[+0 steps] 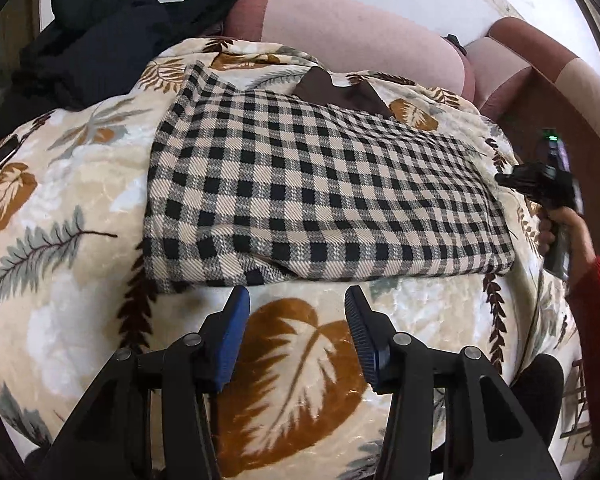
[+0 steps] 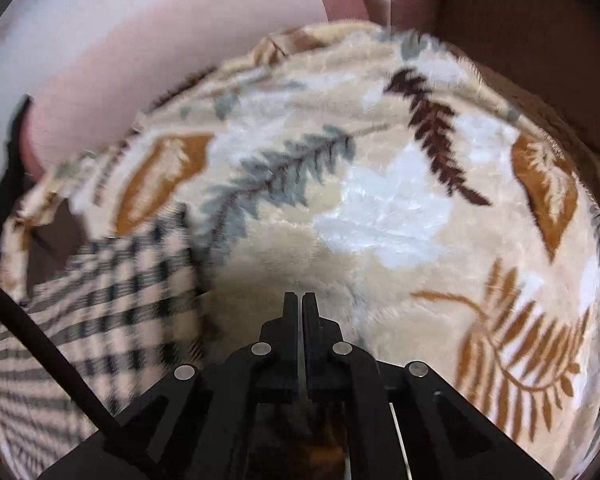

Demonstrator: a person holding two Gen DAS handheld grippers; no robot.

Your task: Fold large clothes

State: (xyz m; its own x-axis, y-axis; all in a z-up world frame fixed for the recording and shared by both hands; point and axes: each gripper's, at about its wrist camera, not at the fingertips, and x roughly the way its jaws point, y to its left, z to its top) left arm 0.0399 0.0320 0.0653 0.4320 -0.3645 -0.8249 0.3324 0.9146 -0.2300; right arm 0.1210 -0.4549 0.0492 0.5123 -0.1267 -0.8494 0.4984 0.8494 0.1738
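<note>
A beige and black checked garment [image 1: 320,196] lies folded flat on a leaf-patterned blanket [image 1: 80,208]. A brown lining or collar part [image 1: 340,92] shows at its far edge. My left gripper [image 1: 297,300] is open and empty, just in front of the garment's near edge. My right gripper [image 2: 302,300] is shut and empty, above bare blanket [image 2: 380,208], to the right of the garment [image 2: 112,300]. The right gripper also shows in the left wrist view [image 1: 504,179], held in a hand at the garment's right edge.
A pile of dark clothes [image 1: 112,36] lies at the back left. Pink sofa cushions [image 1: 340,24] rise behind the blanket, with a brown armrest [image 1: 560,92] at the right. A dark cable [image 2: 48,356] crosses the right wrist view's left side.
</note>
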